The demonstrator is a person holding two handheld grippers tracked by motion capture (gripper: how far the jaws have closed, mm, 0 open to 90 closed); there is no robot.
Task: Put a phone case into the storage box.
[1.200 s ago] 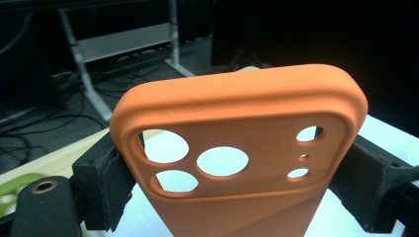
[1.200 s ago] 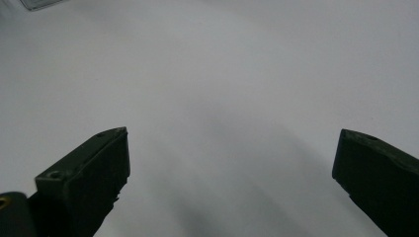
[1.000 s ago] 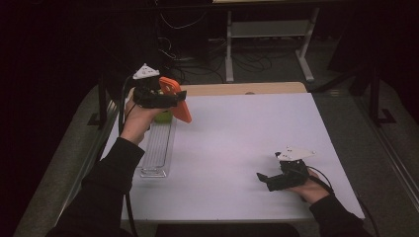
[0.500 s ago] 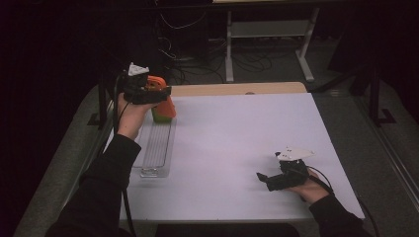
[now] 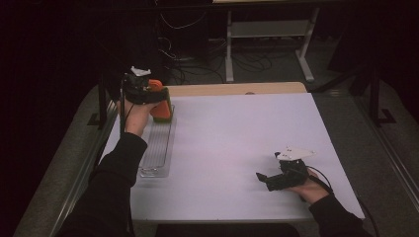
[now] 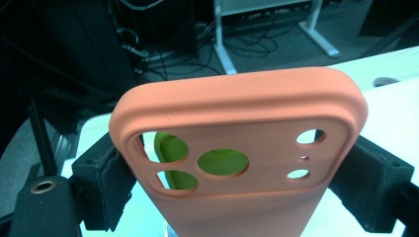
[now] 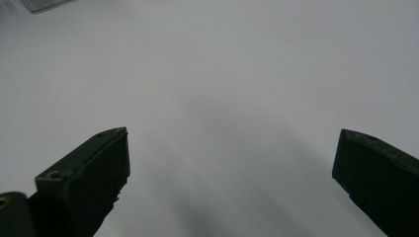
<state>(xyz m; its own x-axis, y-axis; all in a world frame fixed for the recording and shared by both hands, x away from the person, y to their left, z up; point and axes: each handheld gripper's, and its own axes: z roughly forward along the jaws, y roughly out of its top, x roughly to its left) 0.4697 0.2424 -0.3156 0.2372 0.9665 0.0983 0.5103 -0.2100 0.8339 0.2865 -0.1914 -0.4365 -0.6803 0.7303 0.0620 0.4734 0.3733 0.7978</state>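
Observation:
An orange phone case (image 5: pixel 161 104) with round camera holes stands upright between the pads of my left gripper (image 5: pixel 157 97), over the far end of a clear plastic tray (image 5: pixel 157 150). In the left gripper view the black pads (image 6: pixel 106 180) press on both sides of the orange case (image 6: pixel 237 118). Through its holes a green case (image 6: pixel 170 148) shows just behind it. My right gripper (image 5: pixel 261 178) rests on the white table near the front right. Its jaws are wide apart and nothing is between them (image 7: pixel 232 168).
The white table top (image 5: pixel 237 133) lies between the two hands. A wooden strip (image 5: pixel 232 89) runs along its far edge. Beyond it, on the dark floor, stand a white frame (image 5: pixel 267 34) and loose cables. The tray lies along the table's left edge.
My left gripper has carried the orange case leftward, farther away and lower, to the tray's far end. The right gripper has stayed where it was.

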